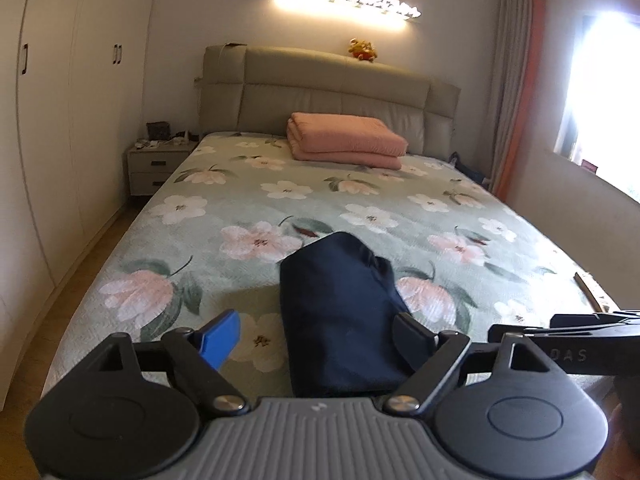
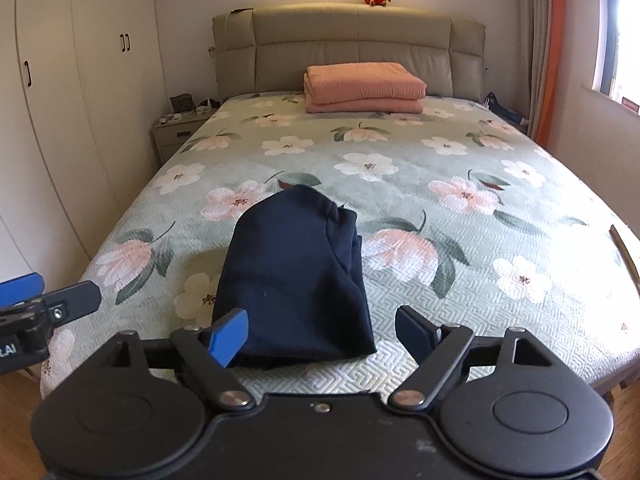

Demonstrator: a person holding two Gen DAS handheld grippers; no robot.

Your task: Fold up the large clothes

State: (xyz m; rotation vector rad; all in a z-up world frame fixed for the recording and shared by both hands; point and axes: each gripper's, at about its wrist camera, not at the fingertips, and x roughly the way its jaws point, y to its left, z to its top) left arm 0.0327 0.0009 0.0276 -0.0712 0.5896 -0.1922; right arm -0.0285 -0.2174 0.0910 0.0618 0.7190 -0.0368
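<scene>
A dark navy garment (image 1: 340, 312) lies folded into a compact bundle near the foot of the bed; it also shows in the right wrist view (image 2: 292, 276). My left gripper (image 1: 316, 340) is open and empty, held just short of the bundle's near edge. My right gripper (image 2: 324, 336) is open and empty, also just before the bundle's near edge. The left gripper shows at the left edge of the right wrist view (image 2: 44, 304). The right gripper shows at the right edge of the left wrist view (image 1: 568, 340).
The bed (image 2: 460, 148) has a green floral cover. A folded pink blanket (image 2: 364, 88) lies by the padded headboard (image 2: 352, 48). A nightstand (image 2: 176, 132) and white wardrobes (image 2: 80, 92) stand left. A window and curtain (image 2: 552, 48) are right.
</scene>
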